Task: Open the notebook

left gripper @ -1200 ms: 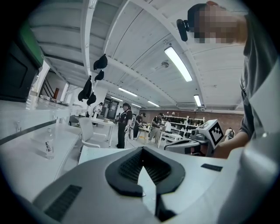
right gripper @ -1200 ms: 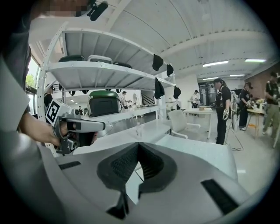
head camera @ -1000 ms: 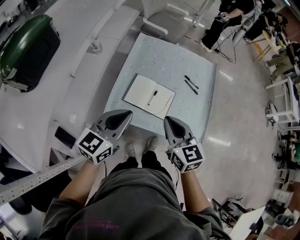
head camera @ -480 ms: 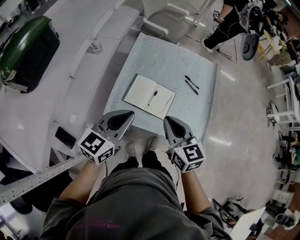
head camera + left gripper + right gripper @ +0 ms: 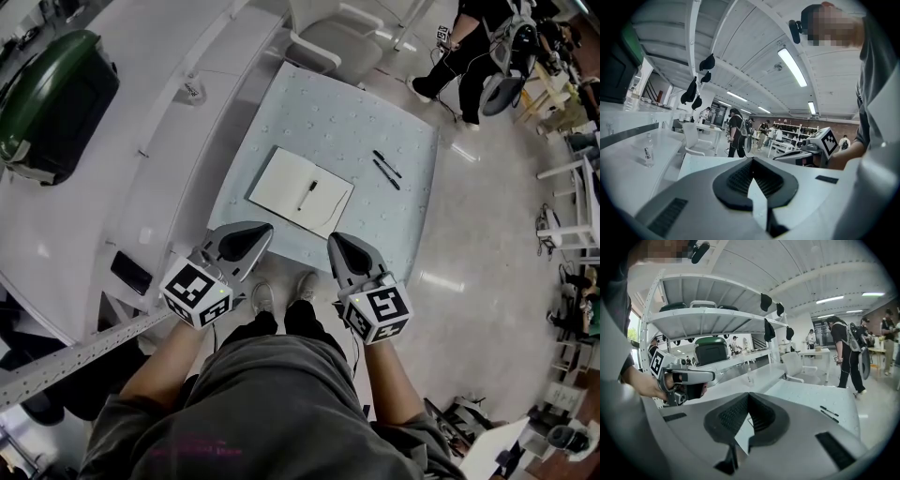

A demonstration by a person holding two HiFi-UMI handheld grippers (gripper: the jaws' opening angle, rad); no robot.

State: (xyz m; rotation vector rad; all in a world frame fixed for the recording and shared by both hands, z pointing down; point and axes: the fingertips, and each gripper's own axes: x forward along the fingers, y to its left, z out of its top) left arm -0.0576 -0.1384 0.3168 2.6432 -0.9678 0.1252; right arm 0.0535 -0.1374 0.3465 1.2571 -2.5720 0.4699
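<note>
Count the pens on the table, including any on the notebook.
3. One pen lies on the notebook. A second pen and a third pen lie side by side on the table, to the notebook's right. None seems hidden.

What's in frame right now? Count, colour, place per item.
table: 1, pale speckled top, centre
notebook: 1, white, flat on the table's near half
pen: 1, black, lying on the notebook
loose pens: 2, black, side by side on the table, right of the notebook
chair: 1, white, at the table's far side
bin: 1, dark green, on the white counter at far left
bottle: 1, clear, on that counter
bystander: 1, dark clothes, standing at top right
left gripper: 1, grey, near the table's near edge, jaws shut, empty
right gripper: 1, grey, beside it, jaws shut, empty
</note>
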